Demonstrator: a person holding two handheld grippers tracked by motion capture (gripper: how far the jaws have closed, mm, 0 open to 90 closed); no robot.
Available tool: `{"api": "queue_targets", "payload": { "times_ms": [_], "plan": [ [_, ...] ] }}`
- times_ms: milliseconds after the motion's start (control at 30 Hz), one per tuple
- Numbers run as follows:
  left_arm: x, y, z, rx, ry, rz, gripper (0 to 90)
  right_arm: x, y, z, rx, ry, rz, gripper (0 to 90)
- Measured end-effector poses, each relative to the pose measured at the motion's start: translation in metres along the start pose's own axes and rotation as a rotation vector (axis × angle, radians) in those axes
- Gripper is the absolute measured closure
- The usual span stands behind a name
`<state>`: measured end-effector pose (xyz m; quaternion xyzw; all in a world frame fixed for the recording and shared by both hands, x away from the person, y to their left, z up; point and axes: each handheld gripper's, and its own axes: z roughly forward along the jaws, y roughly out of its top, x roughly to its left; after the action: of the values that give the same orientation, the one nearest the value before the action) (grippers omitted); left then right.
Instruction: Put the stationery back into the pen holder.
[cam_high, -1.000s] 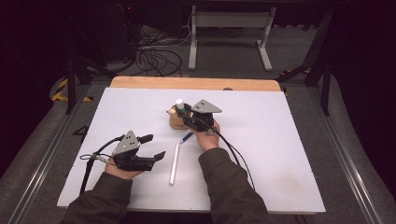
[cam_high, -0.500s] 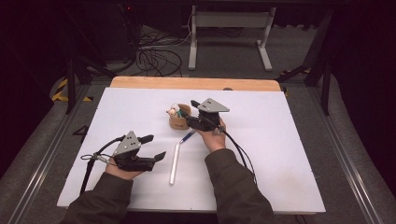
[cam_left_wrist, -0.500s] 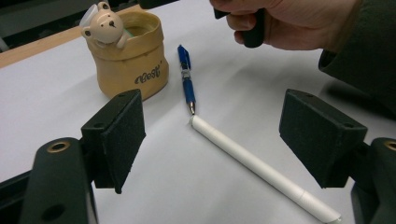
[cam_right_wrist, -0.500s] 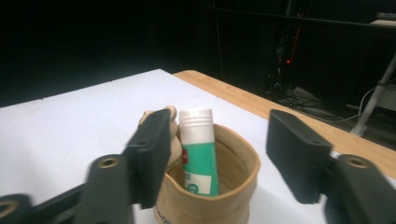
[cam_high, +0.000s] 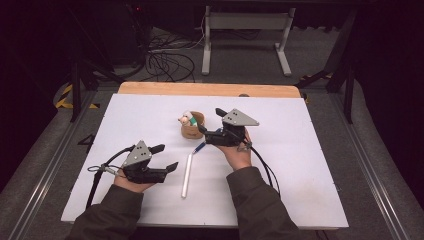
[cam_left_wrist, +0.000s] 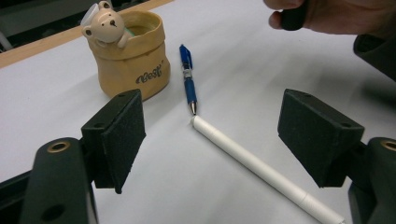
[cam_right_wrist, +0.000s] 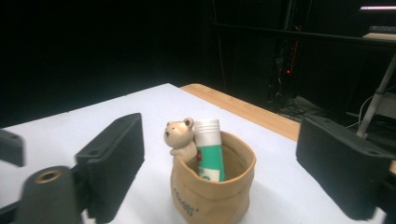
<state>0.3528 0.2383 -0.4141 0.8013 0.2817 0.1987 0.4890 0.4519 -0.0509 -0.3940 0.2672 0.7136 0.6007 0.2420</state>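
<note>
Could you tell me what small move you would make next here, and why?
Probably bring the left gripper forward and down over the white pen. The glue stick already stands in the bear pot, and the right gripper has just been opening, nothing between its jaws. The white pen and the blue pen lie loose on the table, and the left jaws are open, facing the white one.

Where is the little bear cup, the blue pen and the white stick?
Bear cup (cam_left_wrist: 133, 63), left gripper view, on its tan front wall.
Blue pen (cam_left_wrist: 188, 84), left gripper view, on the middle of its barrel.
White stick (cam_left_wrist: 252, 163), left gripper view, on the middle of its shaft.
</note>
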Motion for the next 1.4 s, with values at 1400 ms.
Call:
{"api": "queue_targets", "payload": {
  "times_ms": [1400],
  "plan": [
    [-0.012, 0.012, 0.014, 0.025, 0.038, 0.014, 24.1, -0.008, -0.012, -0.150, -0.057, -0.083, 0.010, 0.0]
  ]
}}
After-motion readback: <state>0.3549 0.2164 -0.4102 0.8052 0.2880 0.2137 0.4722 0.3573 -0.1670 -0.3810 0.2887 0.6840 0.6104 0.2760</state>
